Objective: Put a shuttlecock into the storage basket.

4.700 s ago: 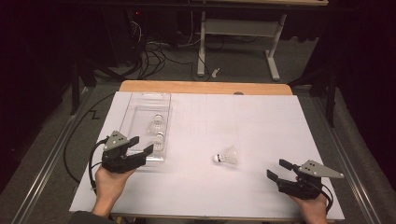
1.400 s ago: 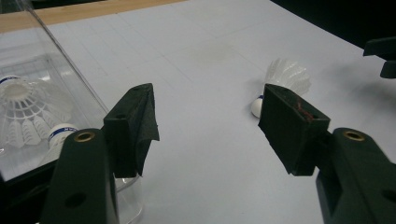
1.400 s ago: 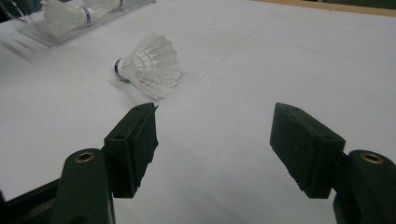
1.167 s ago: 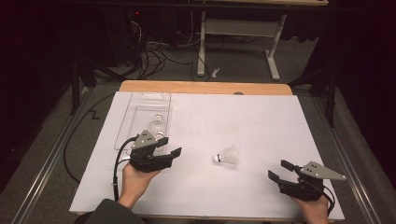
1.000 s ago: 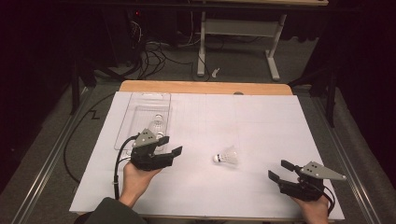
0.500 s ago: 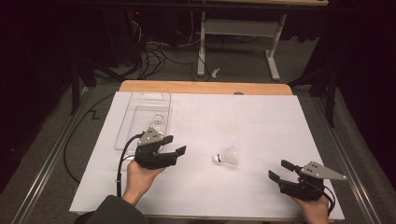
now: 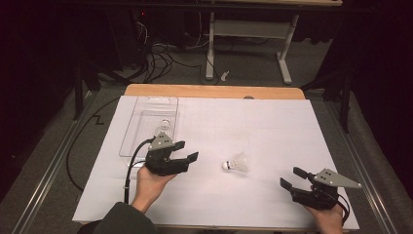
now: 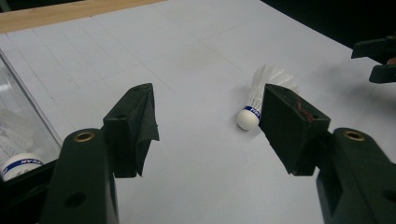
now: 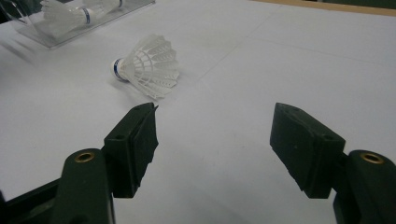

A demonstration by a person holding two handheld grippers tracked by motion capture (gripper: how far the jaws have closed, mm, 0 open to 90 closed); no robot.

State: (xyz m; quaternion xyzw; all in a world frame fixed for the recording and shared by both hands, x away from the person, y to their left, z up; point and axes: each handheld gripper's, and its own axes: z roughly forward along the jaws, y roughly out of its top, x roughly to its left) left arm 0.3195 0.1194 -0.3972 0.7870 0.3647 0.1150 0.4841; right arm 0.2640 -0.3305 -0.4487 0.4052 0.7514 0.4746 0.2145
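A white shuttlecock (image 7: 237,162) lies on its side on the white sheet, cork end pointing left. My left gripper (image 7: 186,151) stands open a short way to its left, just right of the clear plastic tray (image 7: 141,124). In the left gripper view the open jaws (image 8: 209,107) frame bare sheet, with the shuttlecock (image 8: 261,100) beyond the right jaw. My right gripper (image 7: 290,177) rests open near the front right edge. Its view shows the shuttlecock (image 9: 147,65) ahead of its open jaws (image 9: 215,116), to the left. Nothing is held.
The tray holds another shuttlecock (image 7: 164,127), also seen at the left edge (image 8: 18,161) of the left gripper view. A wooden table edge (image 7: 214,91) runs along the far side. Cables and a desk frame (image 7: 248,29) stand on the floor beyond.
My left gripper has moved right, away from the tray's front corner and closer to the loose shuttlecock. The right gripper and the shuttlecock have stayed put.
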